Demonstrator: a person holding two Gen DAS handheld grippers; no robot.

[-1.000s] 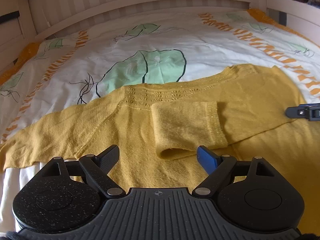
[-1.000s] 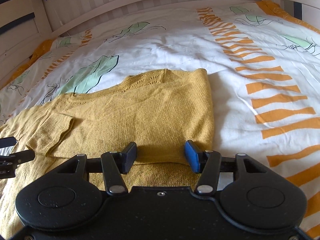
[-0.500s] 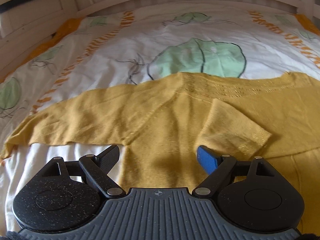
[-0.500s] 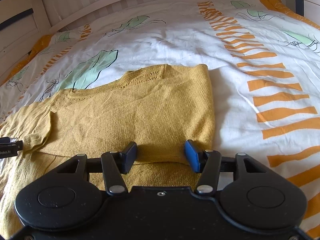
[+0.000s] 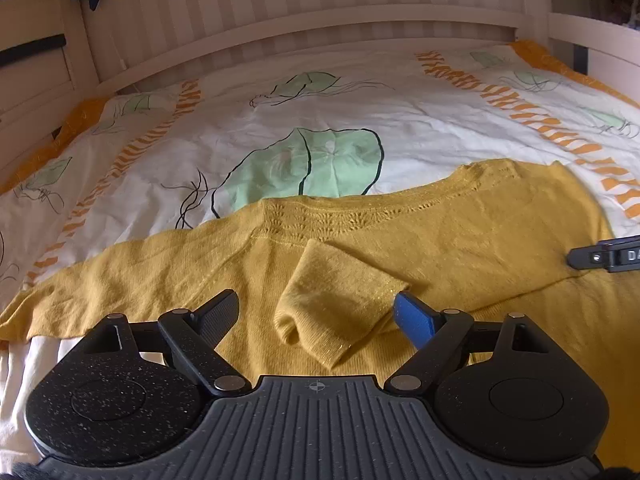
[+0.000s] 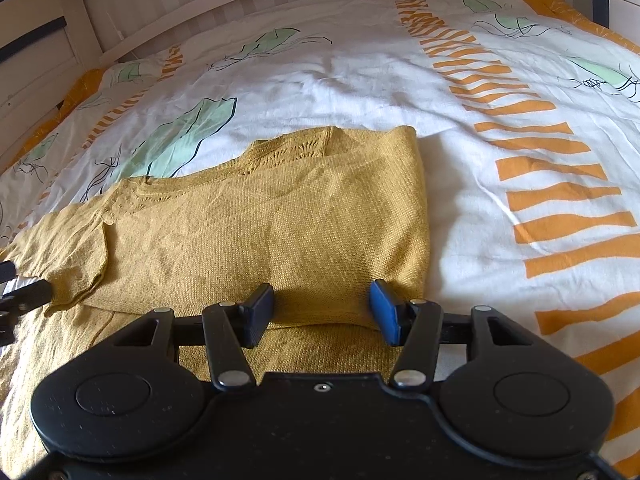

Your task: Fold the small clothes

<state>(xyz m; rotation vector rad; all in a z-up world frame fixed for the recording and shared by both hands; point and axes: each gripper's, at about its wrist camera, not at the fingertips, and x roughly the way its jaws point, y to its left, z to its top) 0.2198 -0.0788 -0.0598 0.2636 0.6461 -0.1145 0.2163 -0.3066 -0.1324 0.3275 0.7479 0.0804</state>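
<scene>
Left wrist view puts your left gripper [image 5: 316,312] low over the yellow sweater [image 5: 460,240], jaws spread wide and empty, with the folded-in sleeve cuff [image 5: 336,312] lying loose between the fingers. The sweater lies flat on the leaf-print bedspread [image 5: 360,120], its right side already folded over and the left sleeve [image 5: 104,280] spread out toward the near left edge. Your right gripper [image 6: 322,308] stands half open over the folded panel's near edge; whether the pads press on the knit I cannot tell. To fold cleanly, take the left sleeve by its end and bring it straight across, keeping the crease parallel to the right fold. Nothing blocks the way; the headboard [image 5: 320,0] stands well apart, far behind.
</scene>
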